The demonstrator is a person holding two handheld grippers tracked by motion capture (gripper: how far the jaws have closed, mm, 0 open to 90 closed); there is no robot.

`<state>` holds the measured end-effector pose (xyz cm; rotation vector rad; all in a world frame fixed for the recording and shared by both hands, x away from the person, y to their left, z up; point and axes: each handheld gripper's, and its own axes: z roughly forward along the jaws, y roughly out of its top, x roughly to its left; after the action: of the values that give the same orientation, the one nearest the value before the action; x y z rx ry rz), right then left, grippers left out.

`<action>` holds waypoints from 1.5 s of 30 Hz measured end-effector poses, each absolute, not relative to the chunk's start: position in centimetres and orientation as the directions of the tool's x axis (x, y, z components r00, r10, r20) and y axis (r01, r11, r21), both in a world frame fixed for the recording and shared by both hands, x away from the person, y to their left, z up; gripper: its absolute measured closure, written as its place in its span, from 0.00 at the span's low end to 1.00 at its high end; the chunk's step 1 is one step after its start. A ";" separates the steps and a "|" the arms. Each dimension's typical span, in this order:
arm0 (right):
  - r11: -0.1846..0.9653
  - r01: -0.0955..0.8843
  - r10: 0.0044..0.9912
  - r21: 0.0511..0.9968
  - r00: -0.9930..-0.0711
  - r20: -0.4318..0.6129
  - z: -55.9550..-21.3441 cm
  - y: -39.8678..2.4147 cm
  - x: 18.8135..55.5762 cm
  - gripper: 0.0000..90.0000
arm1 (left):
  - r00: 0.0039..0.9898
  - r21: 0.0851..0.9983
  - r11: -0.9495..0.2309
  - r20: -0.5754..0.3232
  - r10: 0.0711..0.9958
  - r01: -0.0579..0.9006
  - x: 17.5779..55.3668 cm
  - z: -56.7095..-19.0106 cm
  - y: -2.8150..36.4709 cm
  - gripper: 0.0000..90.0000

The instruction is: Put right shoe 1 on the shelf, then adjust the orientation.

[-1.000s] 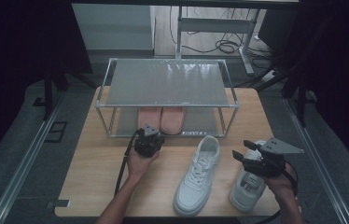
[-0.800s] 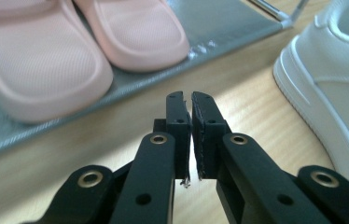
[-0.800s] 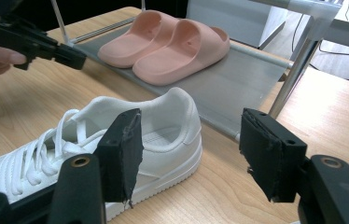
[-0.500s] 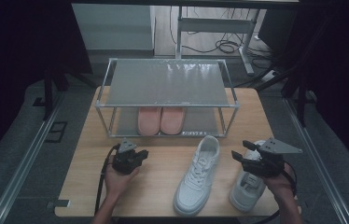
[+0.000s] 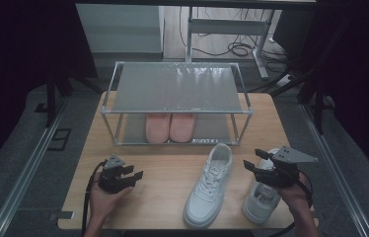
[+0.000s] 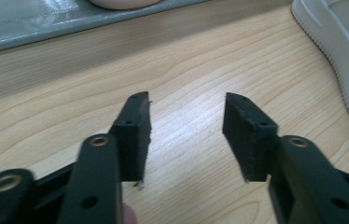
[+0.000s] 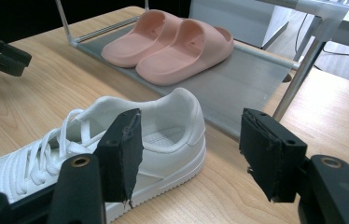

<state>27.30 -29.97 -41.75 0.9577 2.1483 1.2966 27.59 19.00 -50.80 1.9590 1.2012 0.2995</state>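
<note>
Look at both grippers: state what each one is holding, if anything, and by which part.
Nothing is held. The left gripper, whose jaws have just been opening, has only bare table between them. The right gripper is open, apart from the white sneaker.

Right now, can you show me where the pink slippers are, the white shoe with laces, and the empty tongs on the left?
pink rubber slippers (image 5: 169, 127): high view, the tops of the pair.
white lace-up sneaker (image 5: 211, 182): high view, its laces.
left black tongs (image 5: 135, 176): high view, midway between the open tips.

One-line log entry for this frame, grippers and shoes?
left gripper: jaws just opening, empty, over table | right gripper: open, above white sneakers | pink slippers: on rack lower shelf
</note>
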 end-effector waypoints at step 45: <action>0.566 0.301 0.524 0.767 -0.850 -0.053 -44.6 -23.0 22.4 0.81 | 0.550 0.723 -0.278 -0.166 0.819 0.633 27.3 -50.5 19.0 0.31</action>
<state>22.45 -23.04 -44.60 0.6826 2.5269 1.1610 27.32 19.03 -50.51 2.0111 1.1682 0.3059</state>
